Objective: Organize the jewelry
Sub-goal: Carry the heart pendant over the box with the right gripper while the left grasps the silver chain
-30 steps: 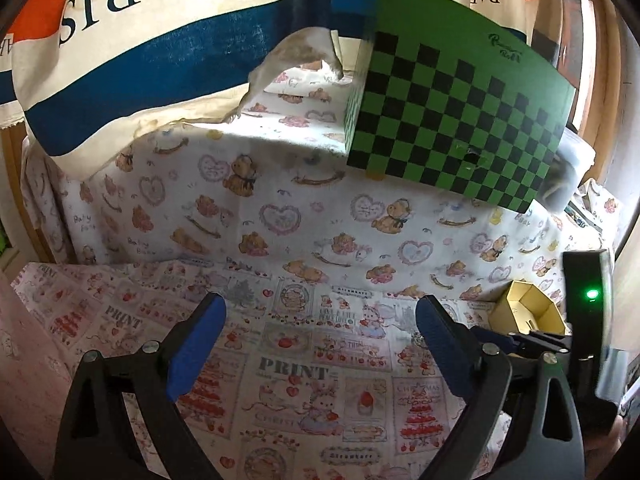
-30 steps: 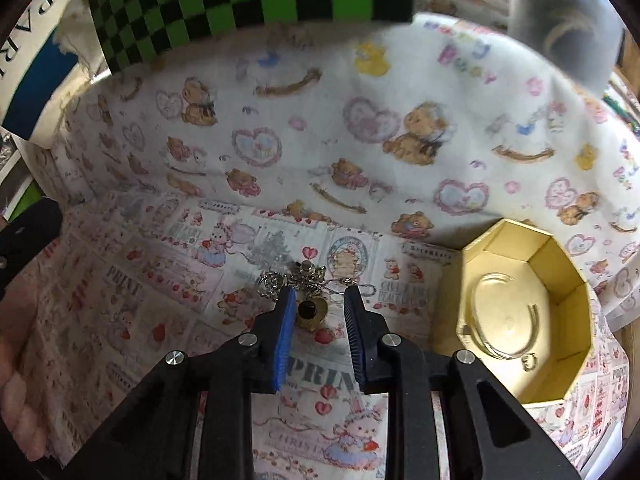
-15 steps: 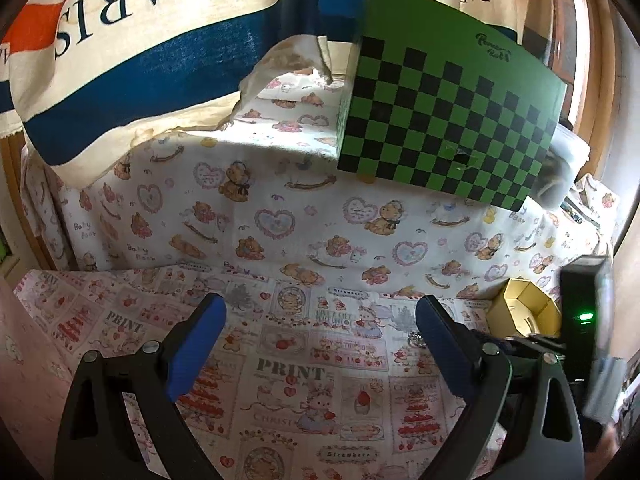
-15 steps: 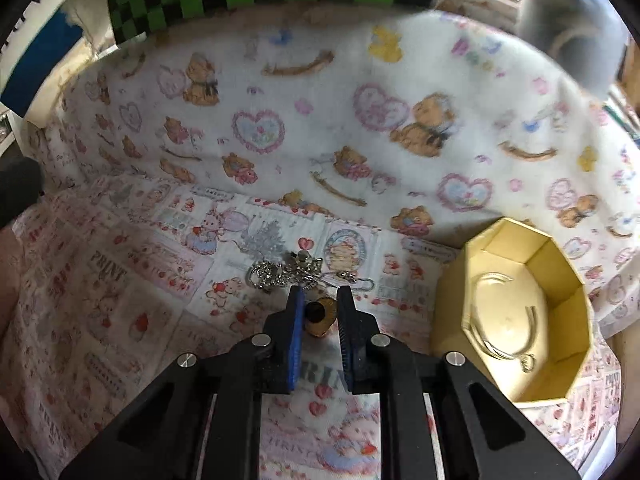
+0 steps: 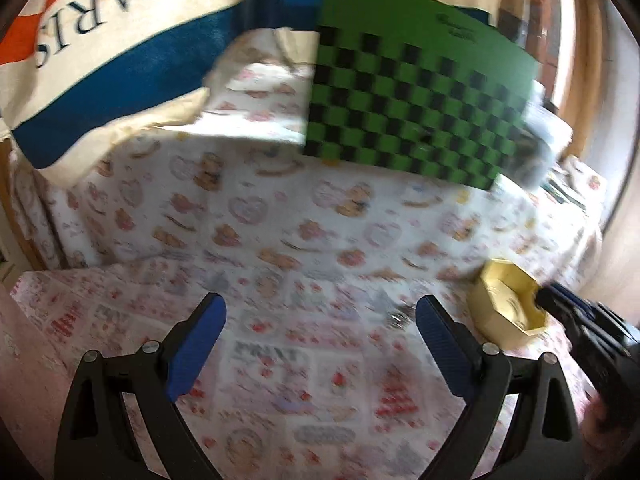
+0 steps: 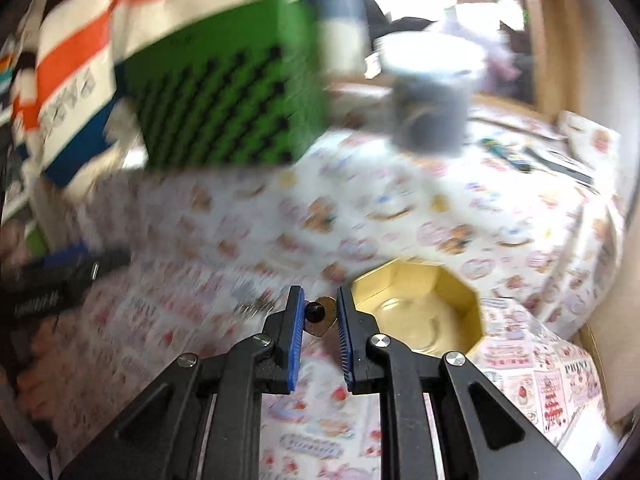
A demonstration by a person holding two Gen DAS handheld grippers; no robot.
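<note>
While the left gripper's fingers gape empty, the right gripper's fingers pinch the gold earring between their tips.

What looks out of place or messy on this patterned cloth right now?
A small tangle of silvery jewelry lies loose on the printed cloth, outside the open gold octagonal box. The right gripper holds a gold heart-shaped pendant beside that box, not yet inside it.

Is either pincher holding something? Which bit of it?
The right gripper pinches a small gold pendant by its edges, near its black bead. The left gripper is open, holding nothing.
</note>
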